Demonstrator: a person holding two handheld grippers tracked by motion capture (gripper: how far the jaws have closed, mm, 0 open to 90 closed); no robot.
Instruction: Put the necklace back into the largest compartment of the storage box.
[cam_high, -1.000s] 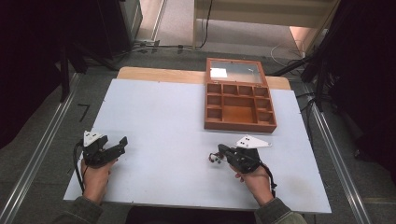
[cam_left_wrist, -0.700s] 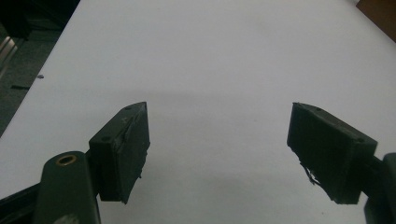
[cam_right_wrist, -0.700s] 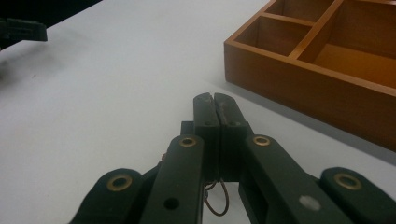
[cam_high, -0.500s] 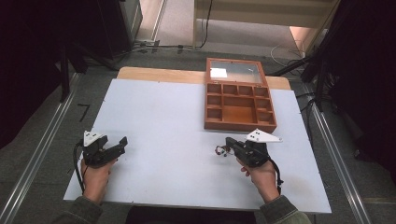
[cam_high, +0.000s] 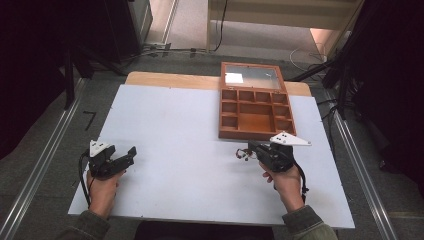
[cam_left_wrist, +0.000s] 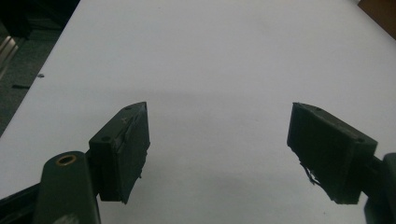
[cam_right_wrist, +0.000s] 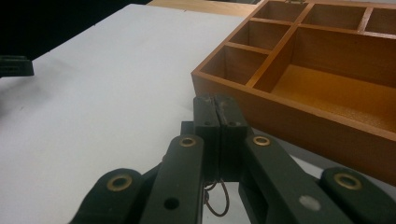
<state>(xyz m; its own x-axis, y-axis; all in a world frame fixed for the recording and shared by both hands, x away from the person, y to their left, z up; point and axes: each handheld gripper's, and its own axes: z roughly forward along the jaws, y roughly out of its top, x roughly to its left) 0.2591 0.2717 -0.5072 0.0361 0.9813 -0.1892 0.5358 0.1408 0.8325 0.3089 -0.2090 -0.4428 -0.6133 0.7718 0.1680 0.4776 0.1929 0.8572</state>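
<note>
My left gripper (cam_high: 131, 151) rests near the left front of the white table (cam_high: 175, 125), its jaws spread wide with only bare tabletop between them. Further right, my right gripper (cam_high: 248, 147) has its jaws pressed together, pinching a small wire trinket (cam_high: 243, 155) that dangles just off their tip, above the table. Just beyond it sits the wooden box (cam_high: 255, 115), lid open, compartments showing; the trinket hangs near the box's front wall, apart from it.
</note>
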